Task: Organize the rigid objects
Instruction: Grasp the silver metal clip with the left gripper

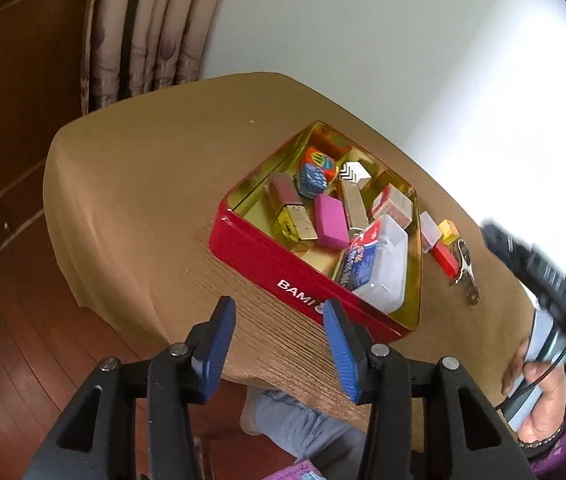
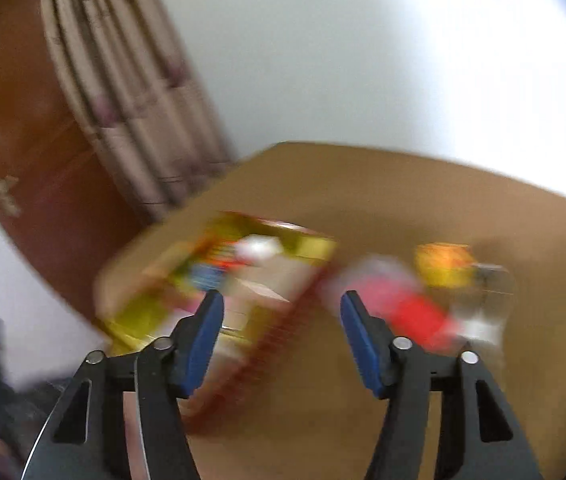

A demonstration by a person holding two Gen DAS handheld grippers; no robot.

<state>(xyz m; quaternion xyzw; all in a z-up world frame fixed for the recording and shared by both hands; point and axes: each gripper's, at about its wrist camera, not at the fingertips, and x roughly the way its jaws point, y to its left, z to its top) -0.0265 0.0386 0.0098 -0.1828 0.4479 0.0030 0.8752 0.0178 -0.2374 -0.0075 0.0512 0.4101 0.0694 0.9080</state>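
Both sets of fingers released and empty: left gripper [image 1: 279, 346] hangs just short of the tin [image 1: 303, 280], right gripper [image 2: 281, 338] between tin and red block [image 2: 415, 314]. Blur risks knocking that block off the desk [image 1: 143, 180].

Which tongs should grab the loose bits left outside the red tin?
Right. Its open, empty tongs already face the red block and yellow block; the left tongs face the red tin.
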